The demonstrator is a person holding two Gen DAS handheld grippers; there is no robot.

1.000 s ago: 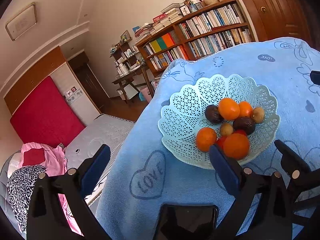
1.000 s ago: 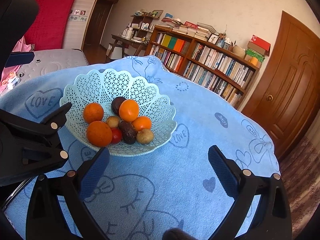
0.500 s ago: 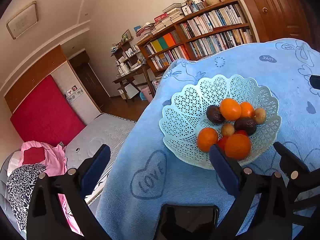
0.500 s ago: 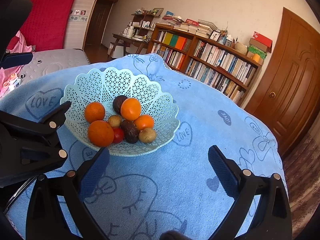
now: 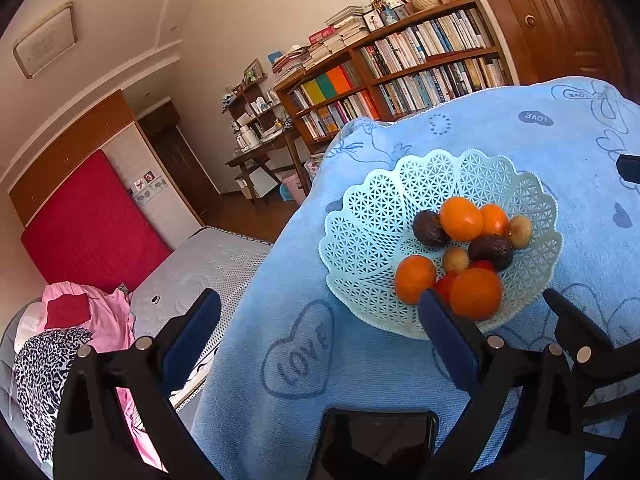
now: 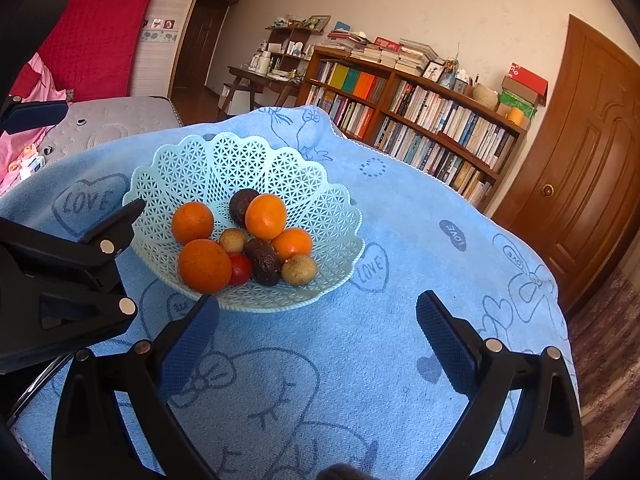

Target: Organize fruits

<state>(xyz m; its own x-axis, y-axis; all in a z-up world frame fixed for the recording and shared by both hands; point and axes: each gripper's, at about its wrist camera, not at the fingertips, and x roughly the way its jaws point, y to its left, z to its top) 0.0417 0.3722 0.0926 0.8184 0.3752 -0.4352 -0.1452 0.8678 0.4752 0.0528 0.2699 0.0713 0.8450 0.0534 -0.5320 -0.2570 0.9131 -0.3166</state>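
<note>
Both tongs, left tongs (image 5: 318,314) and right tongs (image 6: 318,318), gape empty; piled fruit (image 6: 244,242) could roll from the basket (image 6: 240,160) if nudged.

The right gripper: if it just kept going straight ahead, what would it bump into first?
Probably the blue towel just right of the lacy basket. The right gripper, jaws open and empty, points past the basket's right rim, though depth is hard to judge.

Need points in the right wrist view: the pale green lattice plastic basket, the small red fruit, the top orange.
pale green lattice plastic basket (image 6: 224,160): right wrist view, bare far wall.
small red fruit (image 6: 241,269): right wrist view, centre of its visible skin.
top orange (image 6: 265,216): right wrist view, middle of its rind.
</note>
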